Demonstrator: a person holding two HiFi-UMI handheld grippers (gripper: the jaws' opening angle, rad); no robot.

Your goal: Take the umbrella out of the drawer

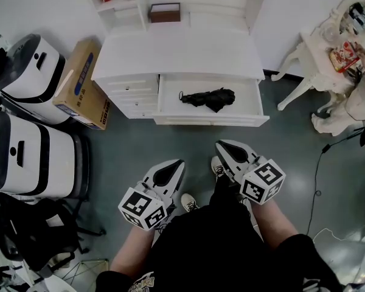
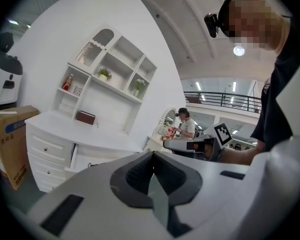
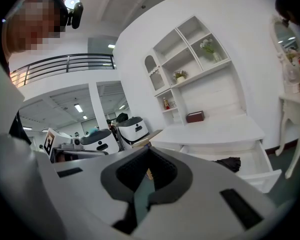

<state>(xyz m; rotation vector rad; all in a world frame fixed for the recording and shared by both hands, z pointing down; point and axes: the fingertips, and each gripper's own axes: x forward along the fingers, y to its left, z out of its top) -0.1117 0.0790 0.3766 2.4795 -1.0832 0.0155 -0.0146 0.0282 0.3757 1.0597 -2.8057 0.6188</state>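
Note:
A black folded umbrella [image 1: 208, 98] lies in the open drawer [image 1: 210, 120] of a white dresser [image 1: 176, 53]. In the right gripper view the umbrella [image 3: 230, 164] shows as a dark bundle inside the drawer [image 3: 262, 176], ahead and to the right. Both grippers hover over the grey floor, well short of the drawer. My left gripper [image 1: 180, 162] [image 2: 152, 154] points toward the dresser's left half with its jaws together and nothing in them. My right gripper [image 1: 221, 143] [image 3: 149, 148] is a little nearer the drawer front, shut and empty.
A cardboard box [image 1: 82, 84] leans against the dresser's left side, beside two white machines [image 1: 27, 72]. A small brown box [image 1: 165, 12] sits on the dresser top under the shelves. At the right stands a white side table [image 1: 319, 59], with a cable [image 1: 319, 181] on the floor.

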